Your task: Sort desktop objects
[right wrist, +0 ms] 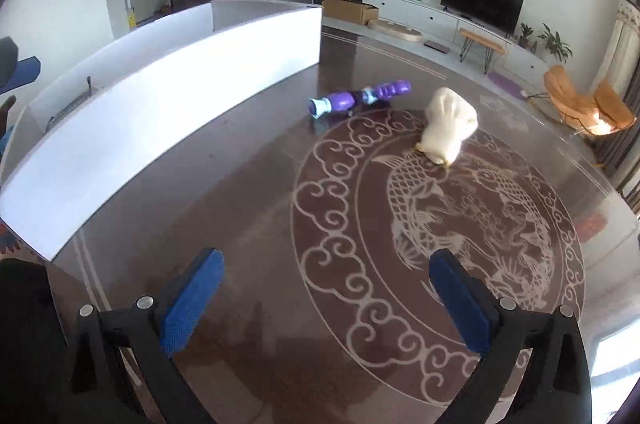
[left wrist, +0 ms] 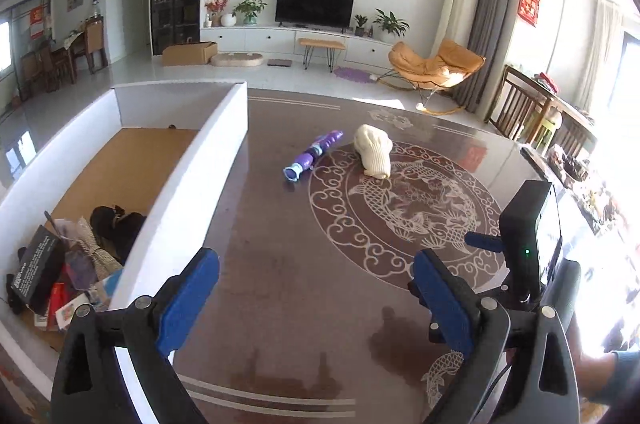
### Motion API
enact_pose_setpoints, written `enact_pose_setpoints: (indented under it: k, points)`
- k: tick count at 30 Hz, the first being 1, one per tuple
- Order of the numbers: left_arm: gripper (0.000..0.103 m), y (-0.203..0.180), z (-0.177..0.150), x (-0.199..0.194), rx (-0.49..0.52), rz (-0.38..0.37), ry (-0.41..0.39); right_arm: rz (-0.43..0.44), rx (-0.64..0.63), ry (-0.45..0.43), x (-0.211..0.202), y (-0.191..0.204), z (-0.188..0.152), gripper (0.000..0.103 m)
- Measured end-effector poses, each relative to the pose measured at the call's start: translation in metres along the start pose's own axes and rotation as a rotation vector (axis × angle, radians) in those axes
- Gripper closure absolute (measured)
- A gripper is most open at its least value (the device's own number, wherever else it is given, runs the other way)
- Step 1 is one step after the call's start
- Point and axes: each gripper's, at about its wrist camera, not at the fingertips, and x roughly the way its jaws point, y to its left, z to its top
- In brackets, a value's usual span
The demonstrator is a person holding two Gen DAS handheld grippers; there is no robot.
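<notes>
With both my left tongs (left wrist: 316, 278) and right tongs (right wrist: 326, 282) spread wide and empty, I should reach toward twelve o'clock, pinch the purple toy (right wrist: 358, 97) mid-barrel beside the cream cloth bundle (right wrist: 450, 122) on the worktop (right wrist: 260, 204), then carry it to the white box (left wrist: 180, 192) at nine o'clock.

No text, brand or number can be read in either view; the black box (left wrist: 38, 266) lying in the white bin (left wrist: 180, 208) at the table's left edge carries lines of white print, too small and blurred to make out; the red hanging (left wrist: 530, 5) on the far wall by the window shows gold characters, likewise illegible.
</notes>
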Motion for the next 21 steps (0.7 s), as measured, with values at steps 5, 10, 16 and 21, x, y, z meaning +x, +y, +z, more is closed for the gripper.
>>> enact_pose_setpoints:
  k: [5, 10, 16, 21]
  points:
    - [0.004, -0.048, -0.035, 0.069, 0.051, -0.005, 0.146, -0.097, 0.145, 0.067, -0.008, -0.078, -0.063, 0.000]
    - [0.004, -0.061, -0.067, 0.105, 0.079, 0.031, 0.225, -0.089, 0.242, 0.062, -0.016, -0.100, -0.087, 0.000]
    - [0.002, -0.060, -0.073, 0.103, 0.105, 0.055, 0.198, -0.086, 0.238, 0.063, -0.017, -0.095, -0.087, 0.000]
    - [0.000, -0.059, -0.071, 0.105, 0.099, 0.058, 0.203, -0.087, 0.238, 0.062, -0.017, -0.095, -0.089, 0.000]
